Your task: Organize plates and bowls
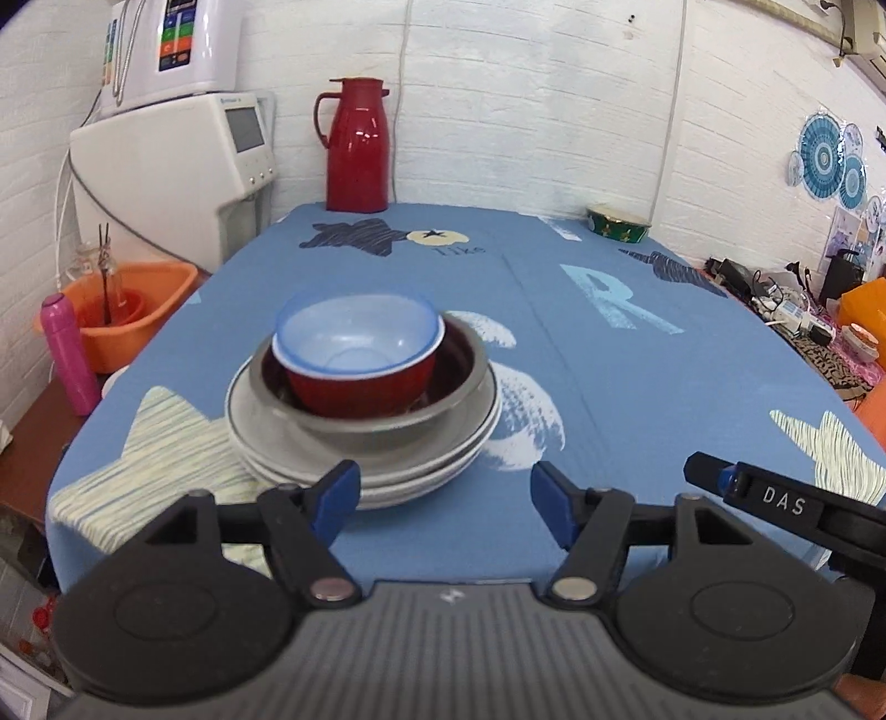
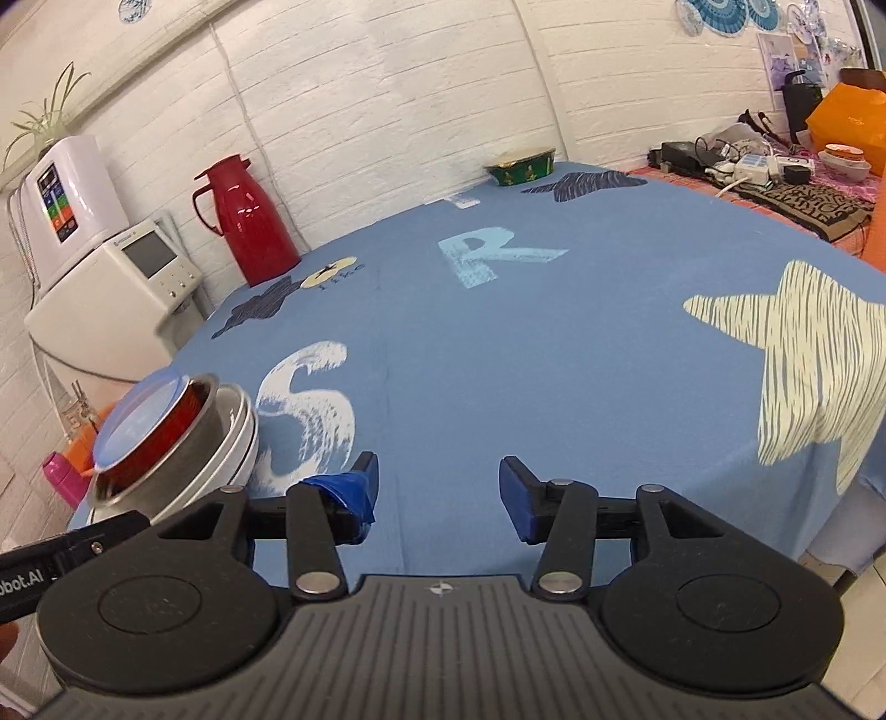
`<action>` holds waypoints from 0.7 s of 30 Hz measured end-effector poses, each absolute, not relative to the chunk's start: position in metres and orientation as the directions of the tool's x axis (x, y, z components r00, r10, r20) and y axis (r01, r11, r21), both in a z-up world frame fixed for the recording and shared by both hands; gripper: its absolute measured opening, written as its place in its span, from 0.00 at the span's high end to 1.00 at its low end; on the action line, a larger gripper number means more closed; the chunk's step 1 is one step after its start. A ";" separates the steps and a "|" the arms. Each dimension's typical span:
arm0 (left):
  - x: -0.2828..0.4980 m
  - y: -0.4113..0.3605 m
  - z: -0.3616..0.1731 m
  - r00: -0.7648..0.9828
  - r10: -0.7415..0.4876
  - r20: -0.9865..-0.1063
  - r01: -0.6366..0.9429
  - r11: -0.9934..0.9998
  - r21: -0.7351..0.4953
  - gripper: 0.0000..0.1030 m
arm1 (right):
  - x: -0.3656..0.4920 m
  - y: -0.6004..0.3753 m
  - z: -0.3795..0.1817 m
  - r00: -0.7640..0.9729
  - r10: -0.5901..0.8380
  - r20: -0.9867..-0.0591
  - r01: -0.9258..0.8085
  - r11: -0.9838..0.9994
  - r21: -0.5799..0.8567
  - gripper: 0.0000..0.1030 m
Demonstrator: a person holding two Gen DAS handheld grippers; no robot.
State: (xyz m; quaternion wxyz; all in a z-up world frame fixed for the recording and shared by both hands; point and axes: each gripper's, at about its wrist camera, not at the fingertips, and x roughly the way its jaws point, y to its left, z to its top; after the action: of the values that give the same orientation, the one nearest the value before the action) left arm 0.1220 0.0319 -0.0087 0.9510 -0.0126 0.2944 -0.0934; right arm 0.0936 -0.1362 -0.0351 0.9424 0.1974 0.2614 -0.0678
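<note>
The table (image 1: 637, 387) with its blue star-and-letter cloth fills most of both views, and nothing lies on the cloth between my tongs and the dishes. Off its left edge in the left view, at upper left, stand two white machines: a big one (image 1: 166, 183) with a small screen, and a smaller one (image 1: 171, 50) with coloured buttons on top of it. Below them sits one orange tub (image 1: 133, 310), and beside it one pink bottle (image 1: 69, 354).

At the far edge of the table, top centre of the left view, stands one red jug (image 1: 357, 147). Further right along that edge is one green tin (image 1: 617, 224). A clutter of cables and boxes (image 2: 764, 166) sits at the upper right of the right view; I can't make out the pieces.

The dishes are all in one stack, left of centre in the left view and at lower left in the right view. At the bottom lie white plates (image 1: 410, 471); I count at least two rims, maybe three. On them sits one grey bowl (image 1: 382, 421), in it one red bowl (image 1: 360, 387), and in that one clear blue bowl (image 1: 360, 332), so three bowls nested.

My left tongs (image 1: 443, 493) are spread wide and empty, low in the frame, just short of the stack. My right tongs (image 2: 437, 493) are also wide and empty, over bare cloth, with the stack off to their left.
</note>
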 end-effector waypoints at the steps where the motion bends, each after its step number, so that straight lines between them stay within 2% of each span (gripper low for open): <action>1: 0.115 0.034 -0.012 0.810 -0.180 -0.558 0.167 0.983 -0.076 0.36 | 0.088 -0.133 -0.036 0.855 -0.010 -0.519 0.218 0.914 0.341 0.67; 7: 0.072 0.035 -0.015 0.832 -0.170 -0.528 0.186 0.982 -0.022 0.36 | 0.052 -0.113 -0.030 0.872 0.001 -0.489 0.169 0.938 0.303 0.66; 14: 0.039 0.033 -0.001 0.882 -0.142 -0.448 0.183 0.982 0.049 0.36 | 0.024 -0.106 -0.016 0.906 -0.029 -0.422 0.157 0.949 0.272 0.65; 21: 0.032 0.031 -0.004 0.884 -0.130 -0.449 0.177 0.982 0.063 0.36 | 0.020 -0.105 -0.023 0.905 -0.004 -0.424 0.135 0.951 0.280 0.63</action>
State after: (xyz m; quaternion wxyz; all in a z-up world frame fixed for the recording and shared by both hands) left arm 0.0315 0.0309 -0.0043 0.9693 0.0513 0.2273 -0.0791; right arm 0.0205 -0.1045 -0.0231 0.9640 0.1531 0.2144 -0.0360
